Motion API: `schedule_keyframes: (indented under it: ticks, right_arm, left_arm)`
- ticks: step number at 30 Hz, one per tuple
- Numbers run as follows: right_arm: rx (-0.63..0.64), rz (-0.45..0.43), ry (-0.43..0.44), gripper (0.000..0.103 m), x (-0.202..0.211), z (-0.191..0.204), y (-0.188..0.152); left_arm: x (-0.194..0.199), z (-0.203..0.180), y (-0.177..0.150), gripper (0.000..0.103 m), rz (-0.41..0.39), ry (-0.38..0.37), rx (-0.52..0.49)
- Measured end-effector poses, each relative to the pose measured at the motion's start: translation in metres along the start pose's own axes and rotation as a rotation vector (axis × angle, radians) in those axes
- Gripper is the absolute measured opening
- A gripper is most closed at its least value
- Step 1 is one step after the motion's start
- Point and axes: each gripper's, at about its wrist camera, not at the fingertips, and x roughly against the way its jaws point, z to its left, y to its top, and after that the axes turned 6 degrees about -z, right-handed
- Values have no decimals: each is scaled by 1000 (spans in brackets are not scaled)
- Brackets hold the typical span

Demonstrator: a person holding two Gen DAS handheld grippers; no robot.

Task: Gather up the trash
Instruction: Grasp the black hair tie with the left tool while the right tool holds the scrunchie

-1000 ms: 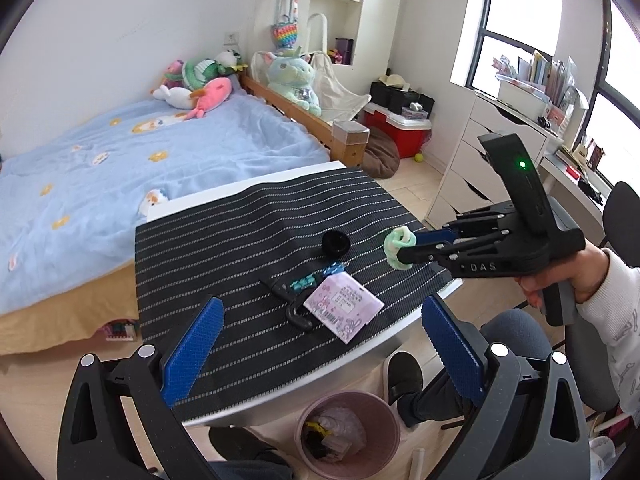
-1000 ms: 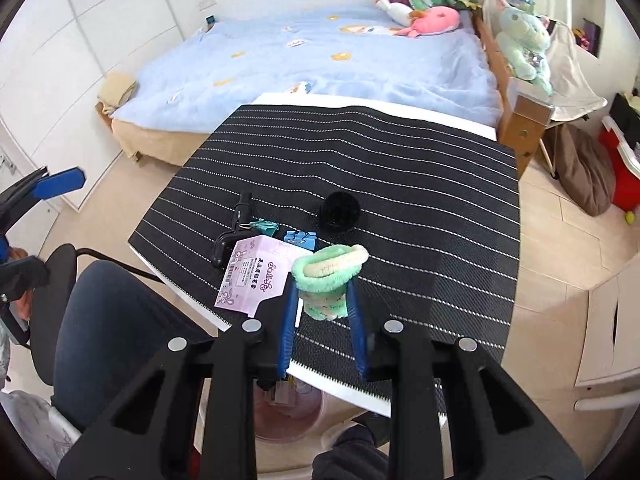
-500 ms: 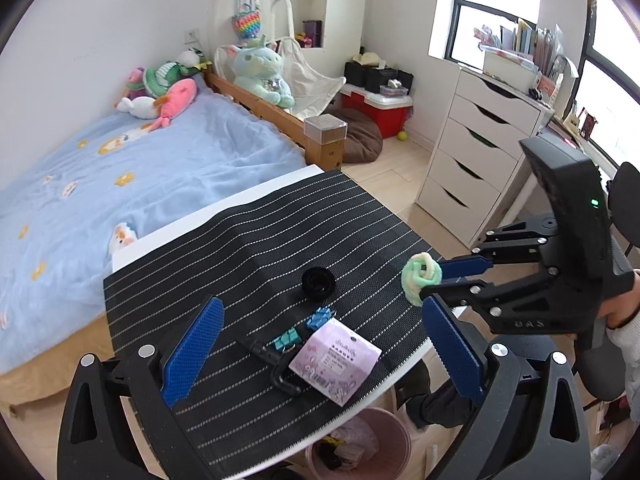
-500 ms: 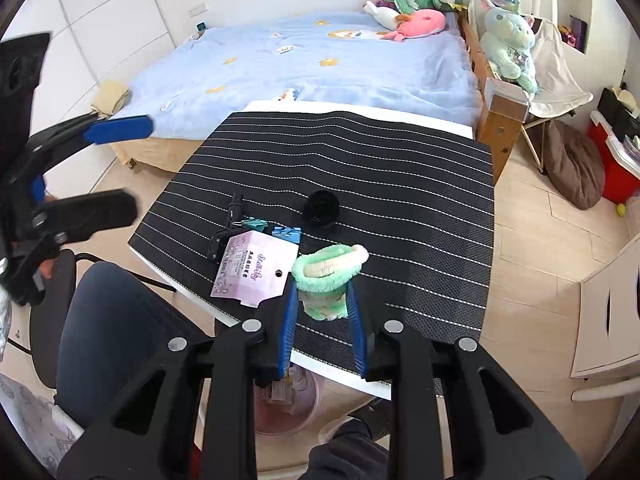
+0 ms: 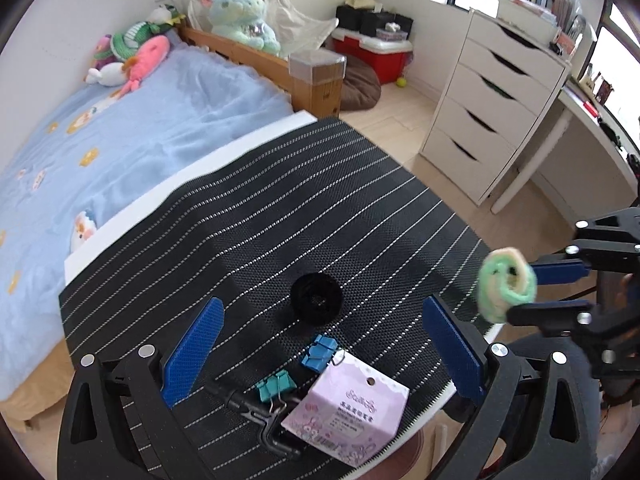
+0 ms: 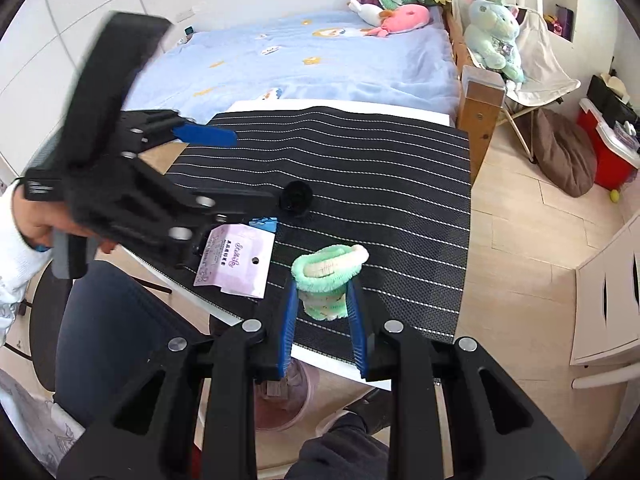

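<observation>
Jaws of the right gripper (image 6: 323,300) clamp a green fuzzy roll (image 6: 326,282); left gripper (image 5: 320,344) gapes wide, pink bin (image 6: 280,400) mostly hidden.

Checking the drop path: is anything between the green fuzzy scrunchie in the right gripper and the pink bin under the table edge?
Nothing visible. The right gripper holds the scrunchie above the table's near edge; the bin sits below, part hidden by the gripper.

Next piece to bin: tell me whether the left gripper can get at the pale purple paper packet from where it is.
Probably yes. The left gripper is open and empty, and the pale purple paper packet lies uncovered just ahead of it near the table's edge.
</observation>
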Motion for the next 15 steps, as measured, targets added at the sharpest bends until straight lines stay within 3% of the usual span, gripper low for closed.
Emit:
schedule_keyframes:
  ticks: [7,9,13,15]
  right_arm:
    - [-15,-1,-2,24,3,-7,-4]
    - [-17,-1,0,24,2,-8,-4]
    - [-22,-1,5,24,1,-10,-5]
    - [-23,-1,7,24,0,-10,-6]
  left_arm:
    - [-31,4,0,91,49,9,14]
    - [-36,3,1,79,61,6,15]
    - [-43,2,0,70,71,5,21]
    - [-46,2,-1,56,77,11,18]
